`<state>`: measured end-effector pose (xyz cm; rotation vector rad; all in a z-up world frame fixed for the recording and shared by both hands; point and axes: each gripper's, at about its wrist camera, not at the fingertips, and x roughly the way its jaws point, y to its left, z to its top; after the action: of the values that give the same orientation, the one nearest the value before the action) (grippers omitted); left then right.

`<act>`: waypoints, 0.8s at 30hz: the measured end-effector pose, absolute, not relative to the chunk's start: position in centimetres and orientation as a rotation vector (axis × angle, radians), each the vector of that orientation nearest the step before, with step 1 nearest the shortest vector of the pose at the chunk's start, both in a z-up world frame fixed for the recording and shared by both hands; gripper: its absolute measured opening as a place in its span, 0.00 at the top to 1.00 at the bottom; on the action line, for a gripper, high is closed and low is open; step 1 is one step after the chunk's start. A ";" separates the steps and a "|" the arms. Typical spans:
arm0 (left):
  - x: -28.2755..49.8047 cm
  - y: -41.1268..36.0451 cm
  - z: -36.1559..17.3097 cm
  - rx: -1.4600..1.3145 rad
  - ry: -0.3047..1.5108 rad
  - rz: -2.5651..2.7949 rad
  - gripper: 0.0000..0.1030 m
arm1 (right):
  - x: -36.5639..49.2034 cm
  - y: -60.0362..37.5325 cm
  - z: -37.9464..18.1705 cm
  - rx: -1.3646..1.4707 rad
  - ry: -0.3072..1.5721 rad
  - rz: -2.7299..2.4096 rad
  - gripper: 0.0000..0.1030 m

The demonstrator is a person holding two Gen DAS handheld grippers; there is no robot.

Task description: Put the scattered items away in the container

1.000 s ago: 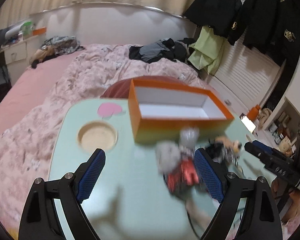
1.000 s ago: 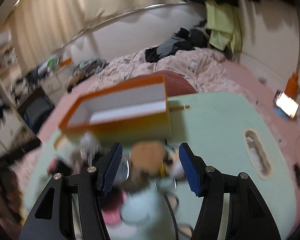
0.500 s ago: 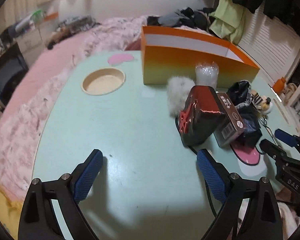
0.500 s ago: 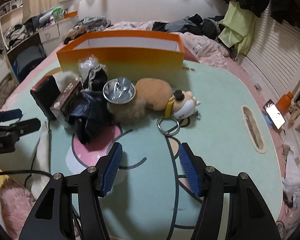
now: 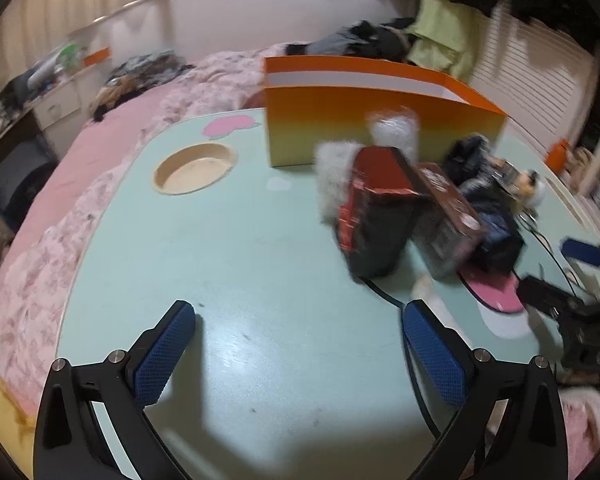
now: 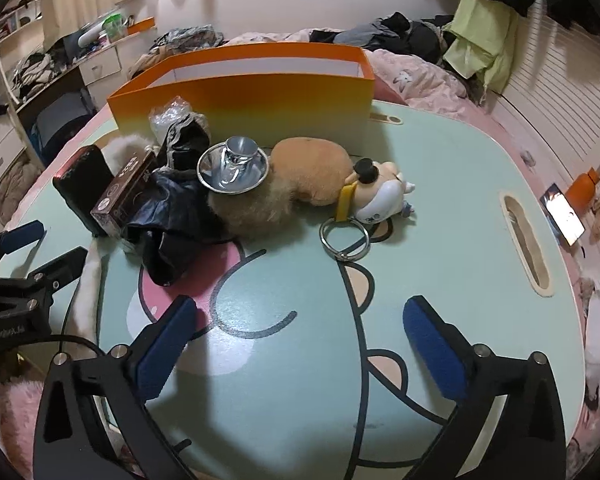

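An orange open-top box stands at the far side of the mint table. In front of it lies a heap: a red-and-black packet, a brown carton, white fluff, a clear plastic wad, black fabric, a metal funnel, a tan plush toy and a metal ring. My left gripper is open and empty, short of the packet. My right gripper is open and empty, short of the ring.
A round cup hole sits at the table's left, a slot handle at its right. The pink bed surrounds the table. A phone and an orange bottle lie off the right edge. A black cable runs across the table.
Both grippers stayed open and empty. The left view has drawn closer to the red-and-black packet and is blurred with motion; the right view has shifted only slightly.
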<state>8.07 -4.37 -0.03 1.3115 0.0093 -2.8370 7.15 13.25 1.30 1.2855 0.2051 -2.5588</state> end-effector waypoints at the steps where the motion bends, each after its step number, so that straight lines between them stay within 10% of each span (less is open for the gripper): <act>1: 8.3 -4.2 0.0 1.306 0.001 -2.850 0.00 | 7.2 13.3 1.3 1.286 0.203 -2.558 0.00; 24: 8.3 -3.5 -0.2 1.295 -0.016 -2.880 0.00 | 7.4 13.1 1.2 1.268 0.199 -2.560 0.00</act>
<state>8.28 -3.53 -0.23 1.2950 -0.0162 -2.8799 7.40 13.14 1.16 1.2679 0.1990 -2.5596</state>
